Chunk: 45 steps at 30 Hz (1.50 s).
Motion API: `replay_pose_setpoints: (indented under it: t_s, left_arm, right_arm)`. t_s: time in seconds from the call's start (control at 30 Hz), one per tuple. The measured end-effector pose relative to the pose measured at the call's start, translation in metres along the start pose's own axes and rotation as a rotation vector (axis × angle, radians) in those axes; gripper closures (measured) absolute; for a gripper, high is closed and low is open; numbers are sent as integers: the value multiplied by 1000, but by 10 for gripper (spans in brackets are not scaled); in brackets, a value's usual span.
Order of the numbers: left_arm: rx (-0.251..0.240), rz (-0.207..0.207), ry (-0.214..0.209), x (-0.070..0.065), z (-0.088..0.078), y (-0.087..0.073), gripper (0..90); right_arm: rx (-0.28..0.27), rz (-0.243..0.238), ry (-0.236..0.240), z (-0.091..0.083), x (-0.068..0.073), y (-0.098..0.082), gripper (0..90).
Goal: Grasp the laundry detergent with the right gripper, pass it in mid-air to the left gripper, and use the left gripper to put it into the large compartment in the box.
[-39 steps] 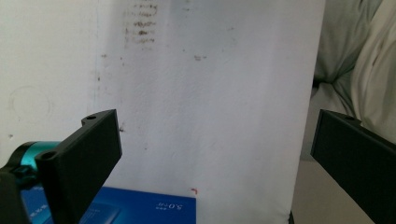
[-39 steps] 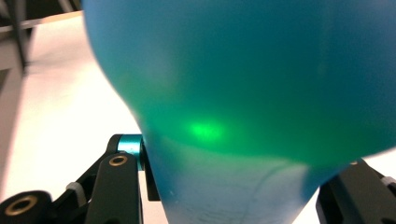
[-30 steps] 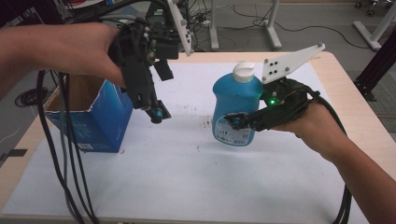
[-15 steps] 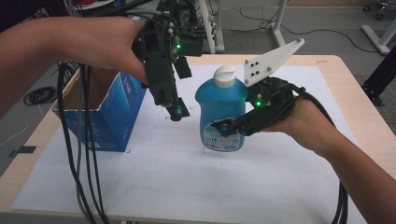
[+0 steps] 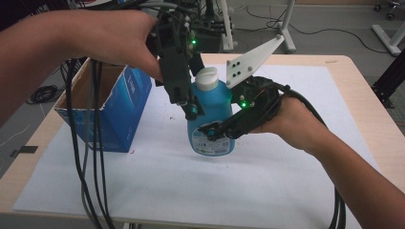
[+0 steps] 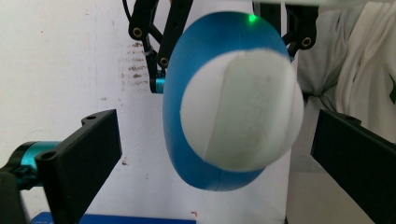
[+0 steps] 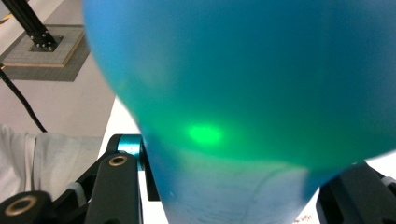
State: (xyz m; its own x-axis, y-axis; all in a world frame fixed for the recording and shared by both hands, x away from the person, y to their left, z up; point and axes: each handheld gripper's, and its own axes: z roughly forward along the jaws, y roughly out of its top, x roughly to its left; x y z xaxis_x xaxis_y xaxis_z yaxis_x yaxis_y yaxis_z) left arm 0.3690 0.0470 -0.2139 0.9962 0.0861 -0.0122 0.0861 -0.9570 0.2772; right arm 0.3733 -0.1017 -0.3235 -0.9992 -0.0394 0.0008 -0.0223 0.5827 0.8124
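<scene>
Blue bottle (image 5: 212, 119): rounded body, white cap (image 5: 207, 78), label low on its front; upright over the white sheet (image 5: 267, 186) on the worktop (image 5: 363, 95)

Right claw (image 5: 217, 133): clenched on the bottle's lower body, jaws either side of it, pressing the blue wall in the right gripper view (image 7: 243, 84)

Left claw (image 6: 210, 154): released, jaws spread wide to either side of the cap and clear of it in the left gripper view; the bottle sits directly beneath and between them

Blue carton (image 5: 112, 107): open-topped, beyond the left claw's outer side, near the sheet's edge

Open room: bare sheet beneath and on the near side of the right claw, up to the worktop edge
</scene>
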Motion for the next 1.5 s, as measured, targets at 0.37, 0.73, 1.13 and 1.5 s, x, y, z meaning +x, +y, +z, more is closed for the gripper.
replay_pose_setpoints:
  t_s: [0.37, 0.73, 1.13, 1.5]
  left_arm:
    - [11, 5, 5, 0, 3, 2, 18]
    - [12, 13, 3, 2, 7, 5, 75]
    - [15, 40, -21, 1, 8, 7, 205]
    - [18, 59, -37, 2, 7, 7, 295]
  right_arm:
    - [-3, -4, 9, 5, 0, 6, 460]
    - [-11, 1, 6, 3, 0, 7, 460]
    - [-11, -3, 11, 3, 0, 8, 460]
    - [-18, -1, 12, 4, 0, 8, 460]
